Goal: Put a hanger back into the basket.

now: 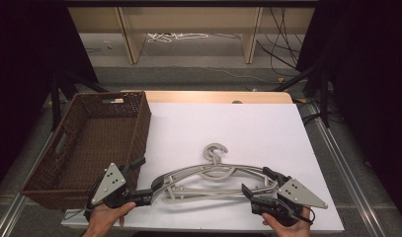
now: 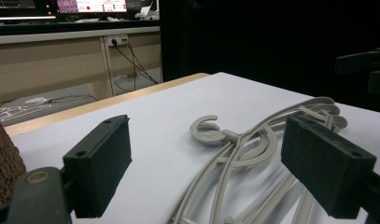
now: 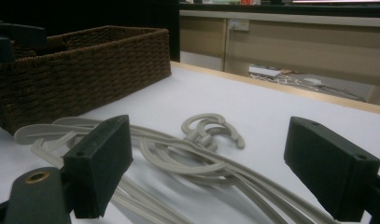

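At the table's (image 1: 267,118) six o'clock edge, the hangers (image 1: 213,175) are lying stacked, hooks pointing to twelve. Left gripper (image 1: 139,196) and right gripper (image 1: 255,195) are gaping wide, empty, flanking the ends, seemingly readying a two-sided lift toward the basket (image 1: 139,128) at nine.

The left tongs (image 1: 139,180) cover the hangers' (image 1: 213,177) left end; the bottom edge crops both hands

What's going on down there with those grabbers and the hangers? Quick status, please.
Left gripper open at the hangers' left end. Right gripper open at their right end. Hangers stacked flat on the white table. Wicker basket beside them; nothing blocking.
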`<state>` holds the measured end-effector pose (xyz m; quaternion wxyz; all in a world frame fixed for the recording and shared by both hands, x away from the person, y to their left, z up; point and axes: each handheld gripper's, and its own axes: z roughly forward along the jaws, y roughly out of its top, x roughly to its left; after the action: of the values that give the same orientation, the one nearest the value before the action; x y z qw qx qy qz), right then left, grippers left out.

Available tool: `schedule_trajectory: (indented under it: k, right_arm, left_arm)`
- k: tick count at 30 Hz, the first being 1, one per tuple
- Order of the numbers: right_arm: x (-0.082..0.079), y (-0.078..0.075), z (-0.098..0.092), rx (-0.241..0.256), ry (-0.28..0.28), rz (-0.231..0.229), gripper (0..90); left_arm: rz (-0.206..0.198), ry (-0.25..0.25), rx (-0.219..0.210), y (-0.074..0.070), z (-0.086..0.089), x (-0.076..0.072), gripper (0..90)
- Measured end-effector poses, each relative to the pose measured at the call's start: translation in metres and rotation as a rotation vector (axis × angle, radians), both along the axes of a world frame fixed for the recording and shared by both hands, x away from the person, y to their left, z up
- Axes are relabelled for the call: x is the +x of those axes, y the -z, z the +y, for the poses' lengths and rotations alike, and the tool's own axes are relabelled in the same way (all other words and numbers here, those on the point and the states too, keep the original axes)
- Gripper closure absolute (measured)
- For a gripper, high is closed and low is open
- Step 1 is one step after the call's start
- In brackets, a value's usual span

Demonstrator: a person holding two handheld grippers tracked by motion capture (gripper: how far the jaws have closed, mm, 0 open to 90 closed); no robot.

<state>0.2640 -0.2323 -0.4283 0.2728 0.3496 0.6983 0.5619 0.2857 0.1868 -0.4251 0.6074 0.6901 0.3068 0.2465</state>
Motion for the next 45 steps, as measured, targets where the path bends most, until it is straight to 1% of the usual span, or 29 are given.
schedule_trajectory:
  k: [5,7,8,13,16,17,18,20,21,22,23,24,26,27,28,29,30,32,33,34,37,38,39,40,41,42,43,44,45]
  right_arm:
    - [0.001,0.000,0.003,-0.013,0.002,0.002,16.0]
    - [0.000,-0.001,0.004,-0.023,-0.009,0.009,16.0]
    - [0.001,-0.001,0.005,-0.022,-0.008,0.001,16.0]
    - [0.001,-0.003,0.005,-0.042,-0.009,0.002,16.2]
    - [0.005,-0.005,0.005,-0.045,-0.014,-0.012,16.7]
    - [0.005,-0.007,0.004,-0.065,-0.011,-0.002,16.8]
    - [0.007,-0.008,0.004,-0.071,-0.023,-0.006,17.0]
    - [0.010,-0.010,0.002,-0.110,-0.020,-0.009,17.3]
    - [0.013,-0.010,0.003,-0.105,-0.029,-0.005,17.4]
    - [0.018,-0.011,0.002,-0.119,-0.044,-0.004,18.1]
    - [0.018,-0.011,0.002,-0.119,-0.044,-0.004,18.1]
    - [0.025,-0.015,0.002,-0.126,-0.063,0.035,19.5]
    - [0.029,-0.016,0.003,-0.132,-0.060,0.024,19.5]
    - [0.038,-0.020,0.004,-0.171,-0.074,0.043,20.9]
    - [0.041,-0.021,0.004,-0.177,-0.090,0.056,23.0]
    - [0.044,-0.023,0.005,-0.199,-0.105,0.086,24.8]
    - [0.047,-0.024,0.006,-0.217,-0.105,0.100,24.2]
    - [0.053,-0.025,0.008,-0.235,-0.115,0.104,25.4]
    - [0.053,-0.025,0.008,-0.235,-0.115,0.104,25.4]
    - [0.058,-0.027,0.009,-0.258,-0.123,0.102,26.3]
    - [0.061,-0.028,0.011,-0.271,-0.130,0.110,26.6]
    - [0.067,-0.028,0.012,-0.292,-0.142,0.112,27.2]
    - [0.067,-0.028,0.012,-0.292,-0.142,0.112,27.2]
    - [0.071,-0.029,0.013,-0.314,-0.153,0.132,27.3]
    - [0.071,-0.029,0.013,-0.314,-0.153,0.132,27.3]
    - [0.075,-0.029,0.014,-0.340,-0.167,0.142,27.9]
    - [0.077,-0.029,0.015,-0.357,-0.175,0.140,28.3]
    - [0.078,-0.029,0.015,-0.377,-0.178,0.150,28.5]
    - [0.078,-0.029,0.015,-0.377,-0.178,0.150,28.5]
  left_arm:
    - [0.000,0.005,0.004,0.000,-0.001,0.000,15.9]
    - [0.002,0.005,0.004,0.000,-0.001,0.000,16.0]
    - [-0.003,0.007,0.007,0.000,-0.001,0.000,16.0]
    - [-0.001,0.007,0.005,0.000,-0.001,0.000,16.0]
    - [0.001,0.007,0.007,0.000,-0.001,0.000,16.0]
    - [0.001,0.007,0.007,0.000,-0.001,0.000,16.0]
    - [0.004,0.007,0.005,0.001,-0.002,0.000,16.0]
    - [0.001,0.009,0.008,0.001,-0.002,0.001,16.0]
    - [0.001,0.010,0.009,0.001,-0.002,0.001,16.0]
    - [0.003,0.008,0.010,0.001,-0.002,0.000,16.0]
    - [0.003,0.008,0.010,0.001,-0.002,0.000,16.0]
    - [0.003,0.008,0.010,0.001,-0.003,0.000,16.0]
    - [0.003,0.008,0.010,0.001,-0.003,0.000,16.0]
    - [0.010,0.006,0.005,0.002,-0.003,0.001,16.0]
    - [0.013,0.008,0.005,0.002,-0.003,0.001,16.0]
    - [0.013,0.008,0.005,0.002,-0.003,0.001,16.0]
    - [0.014,0.008,0.001,0.002,-0.003,0.001,16.0]
    - [0.009,0.010,0.002,0.002,-0.003,0.000,16.0]
    - [0.009,0.010,0.002,0.002,-0.003,0.000,16.0]
    - [0.010,0.010,0.002,0.002,-0.004,0.000,16.0]
    - [0.007,0.012,0.007,0.002,-0.004,0.000,16.0]
    - [0.009,0.012,0.002,0.002,-0.004,0.000,16.0]
    - [0.009,0.012,0.002,0.002,-0.004,0.000,16.0]
    - [0.007,0.013,0.012,0.002,-0.004,0.000,16.0]
    - [0.007,0.013,0.012,0.002,-0.004,0.000,16.0]
    - [0.007,0.013,0.013,0.002,-0.004,0.000,16.0]
    - [0.008,0.012,0.011,0.002,-0.004,0.000,16.0]
    - [0.008,0.014,0.011,0.002,-0.004,0.000,16.0]
    - [0.008,0.014,0.011,0.002,-0.004,0.000,16.0]
